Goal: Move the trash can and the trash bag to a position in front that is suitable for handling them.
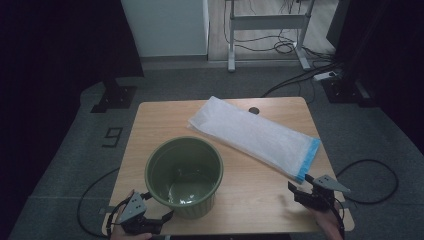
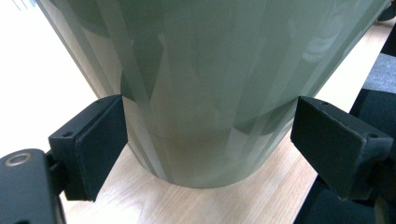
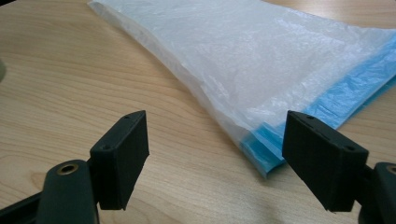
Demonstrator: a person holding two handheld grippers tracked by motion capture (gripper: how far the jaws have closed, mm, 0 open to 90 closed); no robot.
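Note:
A ribbed olive-green plastic bucket [image 1: 184, 175] stands upright near the front left of the wooden table [image 1: 260, 200]; it looks empty. My left gripper [image 1: 156, 206] is open at the bucket's base, its jaws on either side of the bucket's [image 2: 210, 70] lower wall. In the left gripper view the left gripper [image 2: 210, 140] has its left pad close against the wall and the right pad a little apart. A folded white plastic bag [image 1: 255, 136] with a blue edge lies flat, diagonally. My right gripper [image 1: 300, 183] is open just short of the bag's [image 3: 261, 60] blue corner; the right gripper [image 3: 222, 154] holds nothing.
A small round grommet hole [image 1: 254, 110] sits at the table's far edge. Beyond the table are a grey floor, a desk frame [image 1: 267, 30] with loose cables [image 1: 300, 75], and a white cabinet [image 1: 165, 27]. Bare tabletop lies between the bucket and the bag.

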